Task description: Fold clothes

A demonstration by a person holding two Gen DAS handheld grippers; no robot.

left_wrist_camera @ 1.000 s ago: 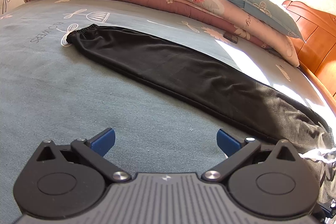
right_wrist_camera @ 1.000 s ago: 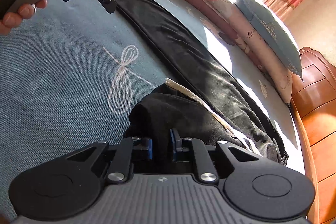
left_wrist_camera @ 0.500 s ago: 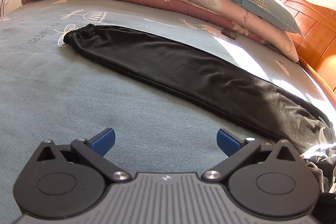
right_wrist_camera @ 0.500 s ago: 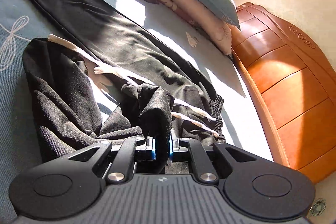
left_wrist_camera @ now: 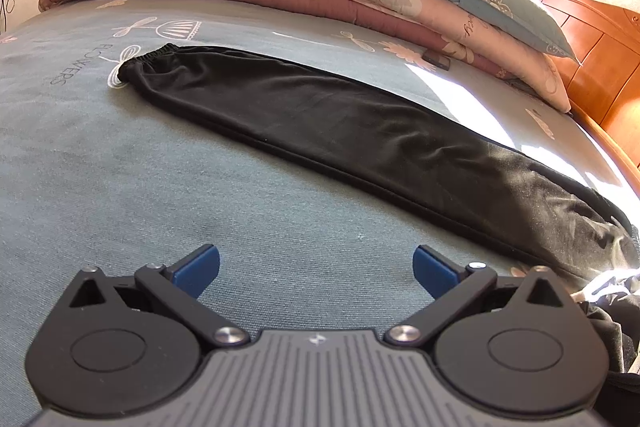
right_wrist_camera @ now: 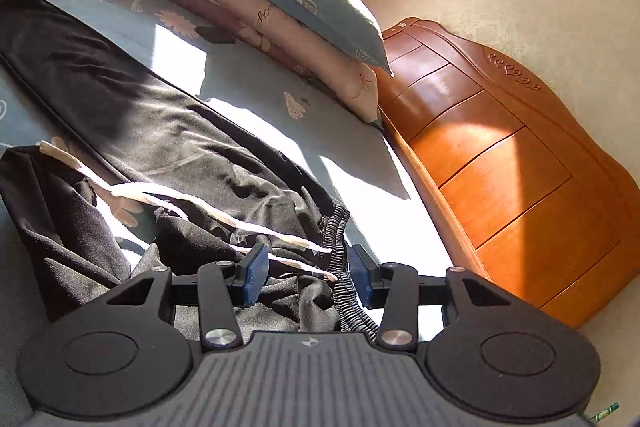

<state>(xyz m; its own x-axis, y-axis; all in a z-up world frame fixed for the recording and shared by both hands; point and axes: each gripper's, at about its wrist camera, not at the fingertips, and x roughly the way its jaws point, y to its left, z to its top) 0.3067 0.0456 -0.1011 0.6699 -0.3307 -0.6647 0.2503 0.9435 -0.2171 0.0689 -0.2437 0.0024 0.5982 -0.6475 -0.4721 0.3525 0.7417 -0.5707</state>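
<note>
Left tongs [left_wrist_camera: 316, 269] gaped empty, trousers [left_wrist_camera: 340, 131] lying beyond; right tongs [right_wrist_camera: 306, 273] were opening, waistband [right_wrist_camera: 340, 267] loose between.

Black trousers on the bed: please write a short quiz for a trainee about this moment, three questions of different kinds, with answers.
1. True or false: one leg of the black trousers lies stretched flat on the bed sheet.
2. What lies between the pads of the right gripper? A) blue pillow B) bunched waistband fabric C) nothing
3. Fill in: the left gripper holds ____.

Key:
1. True.
2. B; the jaws are opening and the pads do not press on it.
3. Nothing; its jaws stand wide open above bare sheet.
</note>
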